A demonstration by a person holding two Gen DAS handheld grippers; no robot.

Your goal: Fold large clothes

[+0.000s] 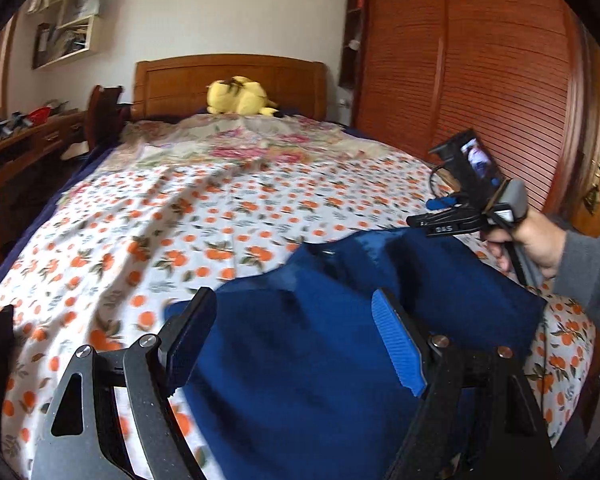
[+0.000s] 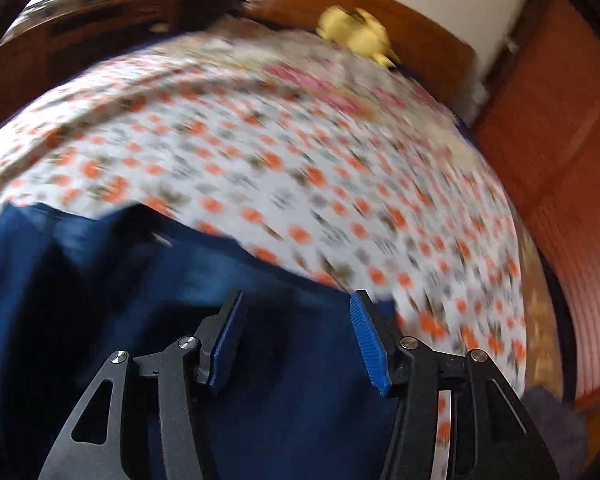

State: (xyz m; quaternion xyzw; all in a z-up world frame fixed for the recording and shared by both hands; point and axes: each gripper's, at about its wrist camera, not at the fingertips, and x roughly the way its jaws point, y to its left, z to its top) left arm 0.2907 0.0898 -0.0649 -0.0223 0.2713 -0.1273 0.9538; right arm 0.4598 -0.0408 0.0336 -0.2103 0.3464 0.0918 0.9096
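Both tongs, left (image 1: pixel 296 336) and right (image 2: pixel 296 336), released over soft, limp blue garment (image 1: pixel 340 360) on bed (image 1: pixel 180 220); likely best pinched at edge.

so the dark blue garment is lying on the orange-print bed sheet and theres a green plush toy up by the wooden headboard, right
Not quite: the plush toy is yellow, not green, as the left wrist view shows. The rest holds: the dark blue garment lies on the orange-print bed sheet, and the toy sits by the wooden headboard.
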